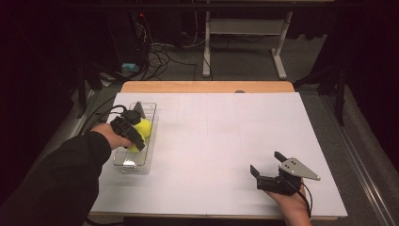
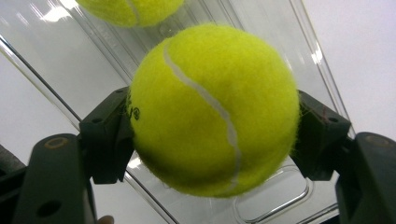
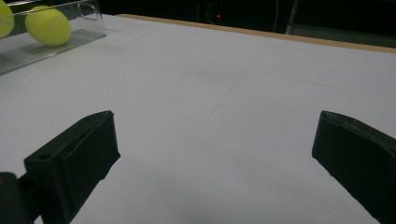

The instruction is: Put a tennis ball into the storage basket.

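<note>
1. The tennis ball (image 2: 215,109) is clamped between the left gripper's (image 1: 134,126) jaws, over the clear plastic tray (image 1: 139,162).
2. The squeeze should be kept even, so the ball is not rolled out.
3. The right gripper (image 1: 268,167), jaws wide and empty, is best rested well away from the tray.

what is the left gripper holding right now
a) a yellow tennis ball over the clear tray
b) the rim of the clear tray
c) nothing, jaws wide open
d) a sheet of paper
a: in the left gripper view the left gripper has its two black jaws pressed against either side of the tennis ball, with the clear tray beneath it.
</note>
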Action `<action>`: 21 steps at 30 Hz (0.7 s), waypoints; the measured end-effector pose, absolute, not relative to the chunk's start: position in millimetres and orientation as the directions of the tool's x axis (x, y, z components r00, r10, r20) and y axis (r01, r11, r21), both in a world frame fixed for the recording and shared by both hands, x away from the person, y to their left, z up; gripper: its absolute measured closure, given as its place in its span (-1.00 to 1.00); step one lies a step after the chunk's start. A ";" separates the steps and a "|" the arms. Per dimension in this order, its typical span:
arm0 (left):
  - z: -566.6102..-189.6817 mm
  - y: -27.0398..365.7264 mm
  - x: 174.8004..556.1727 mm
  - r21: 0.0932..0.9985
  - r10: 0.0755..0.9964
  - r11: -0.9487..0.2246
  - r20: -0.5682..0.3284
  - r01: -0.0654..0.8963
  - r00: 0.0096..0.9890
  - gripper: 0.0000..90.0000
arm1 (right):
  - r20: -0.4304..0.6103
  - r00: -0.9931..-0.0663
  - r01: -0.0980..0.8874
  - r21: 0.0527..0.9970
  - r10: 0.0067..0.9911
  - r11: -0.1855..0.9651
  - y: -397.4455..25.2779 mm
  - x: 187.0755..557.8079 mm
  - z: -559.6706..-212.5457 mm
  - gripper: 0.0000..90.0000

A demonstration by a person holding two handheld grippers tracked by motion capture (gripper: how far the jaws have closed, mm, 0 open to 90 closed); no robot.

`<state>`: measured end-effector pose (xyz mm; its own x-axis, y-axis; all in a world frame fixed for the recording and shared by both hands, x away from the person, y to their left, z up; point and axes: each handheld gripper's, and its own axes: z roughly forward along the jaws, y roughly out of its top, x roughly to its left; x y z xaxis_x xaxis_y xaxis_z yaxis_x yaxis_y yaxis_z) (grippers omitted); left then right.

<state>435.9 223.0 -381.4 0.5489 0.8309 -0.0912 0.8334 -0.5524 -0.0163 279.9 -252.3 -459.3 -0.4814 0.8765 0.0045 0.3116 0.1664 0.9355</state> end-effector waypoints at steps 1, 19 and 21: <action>-381.2 223.1 435.9 -0.017 0.831 -0.552 -0.090 0.833 0.549 -0.41 | 0.005 -0.481 0.312 0.935 0.876 0.166 -252.3 279.9 -459.3 -1.00; -365.6 223.8 434.4 0.044 0.833 -0.543 -0.096 0.838 0.545 -0.99 | 0.004 -0.482 0.313 0.935 0.876 0.168 -251.9 280.0 -459.9 -1.00; -364.9 222.5 433.9 0.034 0.826 -0.554 -0.099 0.832 0.554 -0.99 | 0.004 -0.484 0.313 0.934 0.875 0.169 -251.9 280.1 -459.9 -1.00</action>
